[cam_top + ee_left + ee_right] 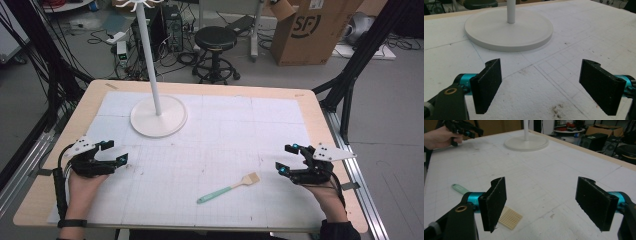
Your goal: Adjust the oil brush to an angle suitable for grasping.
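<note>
Near the right gripper [286,159], jaws spread and empty, lies a brush [229,188]; left gripper [116,152] spread, empty, facing a stand [159,116].

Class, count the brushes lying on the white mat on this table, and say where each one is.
1. The brush lies near the mat's front edge, right of centre, bristle end towards the right tool.
</note>
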`<state>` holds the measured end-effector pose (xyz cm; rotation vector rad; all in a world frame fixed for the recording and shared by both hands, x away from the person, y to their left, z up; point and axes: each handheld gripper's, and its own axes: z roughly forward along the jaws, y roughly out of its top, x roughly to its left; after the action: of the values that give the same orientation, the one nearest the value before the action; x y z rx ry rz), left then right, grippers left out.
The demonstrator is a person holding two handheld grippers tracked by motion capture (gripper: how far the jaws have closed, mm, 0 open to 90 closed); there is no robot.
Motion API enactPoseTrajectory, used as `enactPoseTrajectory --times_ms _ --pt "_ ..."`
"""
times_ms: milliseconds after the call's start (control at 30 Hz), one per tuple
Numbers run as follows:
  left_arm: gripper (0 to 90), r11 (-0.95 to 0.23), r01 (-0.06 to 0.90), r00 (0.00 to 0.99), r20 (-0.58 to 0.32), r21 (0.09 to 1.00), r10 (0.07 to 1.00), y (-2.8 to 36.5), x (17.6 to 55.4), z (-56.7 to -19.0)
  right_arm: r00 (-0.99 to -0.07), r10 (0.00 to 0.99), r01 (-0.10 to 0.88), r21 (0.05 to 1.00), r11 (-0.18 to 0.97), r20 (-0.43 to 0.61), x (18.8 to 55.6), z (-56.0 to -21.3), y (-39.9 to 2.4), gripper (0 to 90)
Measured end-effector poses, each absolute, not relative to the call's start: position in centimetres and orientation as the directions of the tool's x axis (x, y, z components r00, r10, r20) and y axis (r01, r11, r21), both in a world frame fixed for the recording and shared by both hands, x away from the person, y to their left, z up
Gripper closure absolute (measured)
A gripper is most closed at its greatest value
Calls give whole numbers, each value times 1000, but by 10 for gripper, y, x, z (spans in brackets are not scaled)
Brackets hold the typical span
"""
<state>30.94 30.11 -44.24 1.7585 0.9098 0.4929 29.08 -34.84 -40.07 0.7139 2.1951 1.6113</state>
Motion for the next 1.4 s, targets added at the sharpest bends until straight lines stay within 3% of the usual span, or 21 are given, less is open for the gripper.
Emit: enactPoseTrajectory --times_ms 533,633,767,933,967,1167,1333,1400 --pt "187 -165 357 624 -103 919 775 302 311 -447 -911 410 176 934 312 35 290 -405 -314 251" --pt "188 -165 357 624 -103 920 775 302 311 -447 -923 383 176 924 340 35 290 -408 -306 288" --pt "189 -167 358 624 -102 919 775 302 311 -447 -936 350 165 918 360 31 288 -410 -296 377" --pt "193 -168 358 624 -101 918 775 302 311 -448 -964 266 129 903 409 17 282 -413 -269 575" --pt "193 -168 358 624 -102 918 775 302 312 -448 -964 266 129 903 409 17 282 -413 -269 575" --pt "199 -164 361 622 -106 918 776 302 312 -448 -990 143 63 883 466 -5 275 -418 -230 777" --pt "204 -170 363 622 -102 916 776 302 312 -448 -997 76 39 858 513 0 270 -424 -207 899" --pt "205 -172 363 621 -100 916 778 301 312 -448 -998 60 36 853 520 5 270 -425 -203 899"
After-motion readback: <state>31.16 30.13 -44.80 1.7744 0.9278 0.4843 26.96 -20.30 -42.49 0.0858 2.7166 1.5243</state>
